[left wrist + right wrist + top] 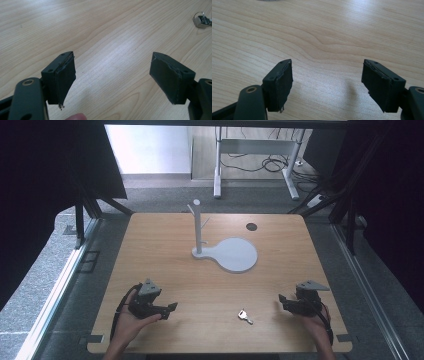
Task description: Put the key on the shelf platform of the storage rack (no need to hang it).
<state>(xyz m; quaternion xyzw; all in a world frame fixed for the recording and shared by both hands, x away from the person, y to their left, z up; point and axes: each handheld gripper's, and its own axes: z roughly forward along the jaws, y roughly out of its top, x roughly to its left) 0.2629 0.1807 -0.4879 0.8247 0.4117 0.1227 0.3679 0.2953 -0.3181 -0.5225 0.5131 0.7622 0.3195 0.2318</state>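
A small silver key (245, 316) lies flat on the wooden table (210, 285) near its front edge, between my two grippers. A white stand (197, 227) with an upright post, short pegs and a round flat base (235, 254) rises in the middle of the table. My left gripper (172, 308) rests low at the front left, held in a hand, its jaws open and bare (112, 82); the key (202, 20) sits far off at the upper right of the left gripper view. My right gripper (282, 300) sits at the front right, jaws open over bare wood (327, 85).
A dark round mark (251, 226) lies at the table's back right. Black curtains hang on both sides. A white desk frame (255, 160) with cables stands on the floor beyond the table.
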